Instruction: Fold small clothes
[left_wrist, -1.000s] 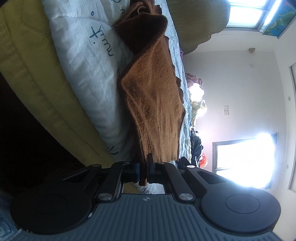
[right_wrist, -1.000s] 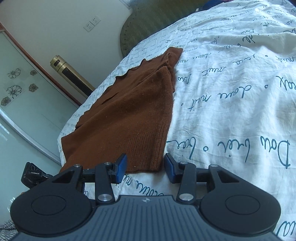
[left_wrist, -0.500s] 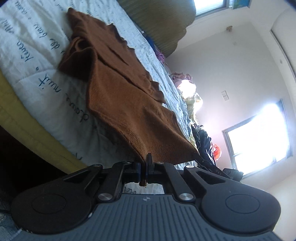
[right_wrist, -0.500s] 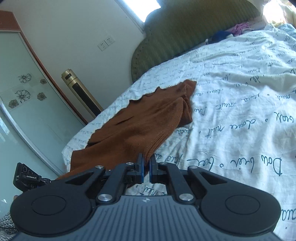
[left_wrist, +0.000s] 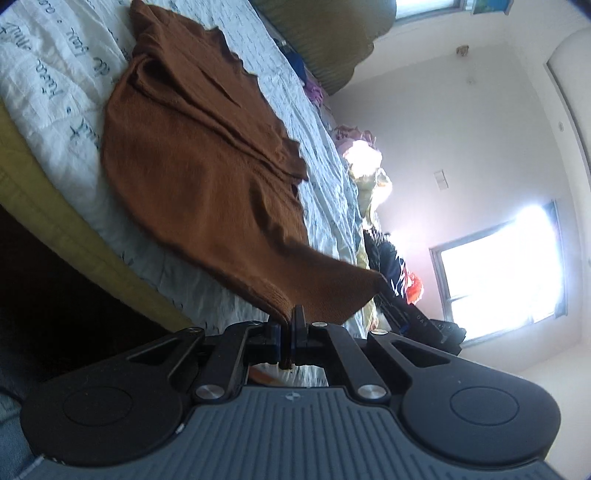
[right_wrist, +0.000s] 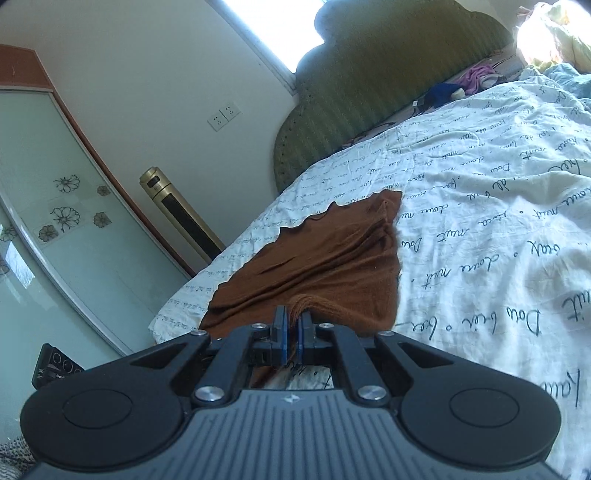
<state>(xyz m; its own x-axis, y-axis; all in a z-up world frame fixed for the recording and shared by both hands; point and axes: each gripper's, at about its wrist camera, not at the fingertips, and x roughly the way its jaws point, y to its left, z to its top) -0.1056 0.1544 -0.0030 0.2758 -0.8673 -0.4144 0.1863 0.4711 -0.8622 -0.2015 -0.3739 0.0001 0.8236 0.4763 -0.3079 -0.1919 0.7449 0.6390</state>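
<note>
1. Because the fold needed the near hem carried over the rest, both grippers were clamped on the hem of the brown sweater (left_wrist: 207, 173), which lay spread on the bed's printed sheet (right_wrist: 480, 229) near its edge.
2. The left gripper (left_wrist: 287, 332) had its fingers pinched tight on one hem corner, with a fold of knit squeezed between the pads and a strip hanging below them.
3. The right gripper (right_wrist: 291, 334) was likewise clenched on the other corner; its jaws had just been closing, and bunched knit sat between the blue pads.
4. Held at two corners, the hem rose off the sheet in a taut sling while the collar end rested flat, which I judge suited a lengthwise fold.
5. The left wrist view showed the yellow mattress side (left_wrist: 62, 218), a bright window (left_wrist: 495, 273) and a heap of clothes (left_wrist: 391, 266) beyond the bed.
6. Only the right wrist view showed the green headboard (right_wrist: 369, 88), the gold tower fan (right_wrist: 181, 218) and the glass wardrobe door (right_wrist: 55, 236).
</note>
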